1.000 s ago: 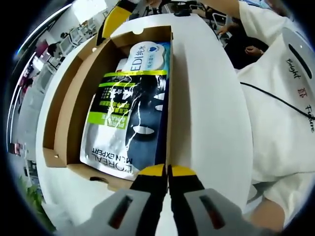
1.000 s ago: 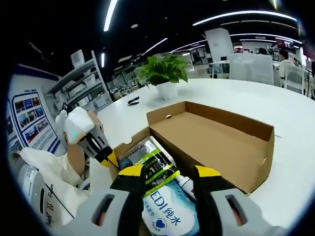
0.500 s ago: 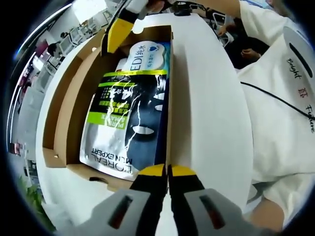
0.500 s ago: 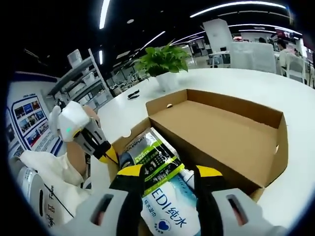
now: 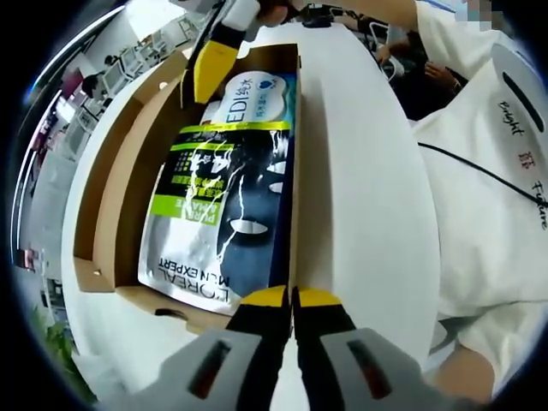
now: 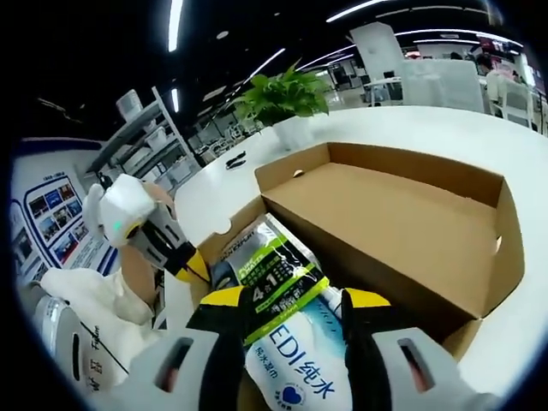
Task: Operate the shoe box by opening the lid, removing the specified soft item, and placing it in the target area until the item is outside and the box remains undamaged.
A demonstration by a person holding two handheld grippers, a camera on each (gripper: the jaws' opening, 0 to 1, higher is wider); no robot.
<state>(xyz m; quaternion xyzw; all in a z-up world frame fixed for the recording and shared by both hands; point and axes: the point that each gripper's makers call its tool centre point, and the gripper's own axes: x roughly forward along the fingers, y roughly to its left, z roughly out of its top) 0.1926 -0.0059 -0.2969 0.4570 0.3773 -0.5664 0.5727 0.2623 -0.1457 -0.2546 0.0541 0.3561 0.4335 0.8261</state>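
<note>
The box (image 5: 111,214) sits open on the table (image 5: 360,197), its lid (image 6: 402,214) folded back, the pouches (image 5: 227,201) inside. The right claw (image 6: 293,301), spread wide, straddles the white pouch (image 6: 295,364); it should close on the film alone, clear of the wall. The left claw (image 5: 293,298) pinches the near box wall, steadying it.

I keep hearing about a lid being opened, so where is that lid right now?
In the right gripper view the lid lies flipped open on the white table, right of the packets in the box, with the potted plant beyond it.
</note>
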